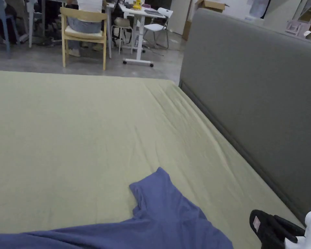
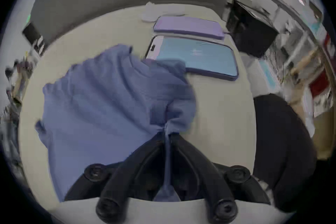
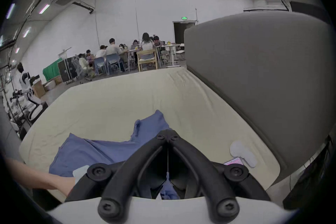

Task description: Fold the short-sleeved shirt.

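The blue short-sleeved shirt [image 1: 171, 217] lay spread on the bed [image 1: 70, 136], over its pale yellow-green sheet, near the bed's near edge, with one sleeve pointing out toward the middle of the mattress. The grey padded headboard [image 1: 258, 97] stood along the bed's right side.

In the left gripper view, the left tool [image 2: 167, 134] had its jaws pressed together on a bunched fold of the shirt, and a strip of blue cloth ran back between the jaws toward the camera. From that pinch the fabric fanned out in wrinkles to the left. Beyond the shirt a phone [image 2: 192, 58] lay on the sheet, with a purple case [image 2: 189, 27] just past it.

In the right gripper view, the right tool [image 3: 168, 138] was likewise closed, tips meeting over the shirt, with a scrap of blue cloth showing between the jaws near their base. It pointed across the bed toward the far room, low over the sheet. A bare forearm [image 3: 36, 176] reached in at lower left of that view.

In the head view the right tool sat at the bottom right corner, close to the headboard
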The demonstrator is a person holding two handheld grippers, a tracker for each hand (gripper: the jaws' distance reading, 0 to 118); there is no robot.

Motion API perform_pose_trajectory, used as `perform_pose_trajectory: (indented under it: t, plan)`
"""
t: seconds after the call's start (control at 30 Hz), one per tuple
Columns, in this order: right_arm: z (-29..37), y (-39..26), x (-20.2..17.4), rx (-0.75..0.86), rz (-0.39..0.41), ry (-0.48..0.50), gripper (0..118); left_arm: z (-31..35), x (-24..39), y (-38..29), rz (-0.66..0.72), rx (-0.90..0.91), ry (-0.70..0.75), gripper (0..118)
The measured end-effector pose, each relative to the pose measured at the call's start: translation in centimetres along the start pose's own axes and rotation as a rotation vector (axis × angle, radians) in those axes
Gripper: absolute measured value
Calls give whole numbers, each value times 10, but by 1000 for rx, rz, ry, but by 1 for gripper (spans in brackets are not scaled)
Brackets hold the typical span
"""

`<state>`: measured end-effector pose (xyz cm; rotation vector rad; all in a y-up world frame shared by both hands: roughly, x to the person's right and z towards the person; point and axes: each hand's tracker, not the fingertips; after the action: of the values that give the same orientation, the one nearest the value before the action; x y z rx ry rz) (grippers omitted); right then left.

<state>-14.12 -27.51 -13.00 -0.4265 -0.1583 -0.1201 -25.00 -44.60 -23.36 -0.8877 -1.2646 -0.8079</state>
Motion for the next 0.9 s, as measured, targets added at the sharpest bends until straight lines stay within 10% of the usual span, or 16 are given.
perform_pose_trajectory:
  t: [0.13,0.3,0.5,0.53,0.6,0.63,0.9]
  plan:
    - [-15,-7,-4,-31,-7,22,4,-5,-30,-5,187,44,-104,9]
    - [-21,2,-21,-29,-1,64,4,31,-54,-18,373,95,-150,55]
    - [-17,14,-49,5,10,139,4,211,-80,-143,628,413,205,66]
    - [-16,13,-56,5,8,153,4,242,-79,-175,708,464,292,65]
    - [-17,8,-70,-9,16,183,4,295,-63,-232,810,514,519,8]
    - [-18,4,-77,-15,22,191,4,312,-52,-255,868,475,664,0]
    - [-18,-4,-120,-50,59,263,4,355,-6,-349,1114,456,834,0]
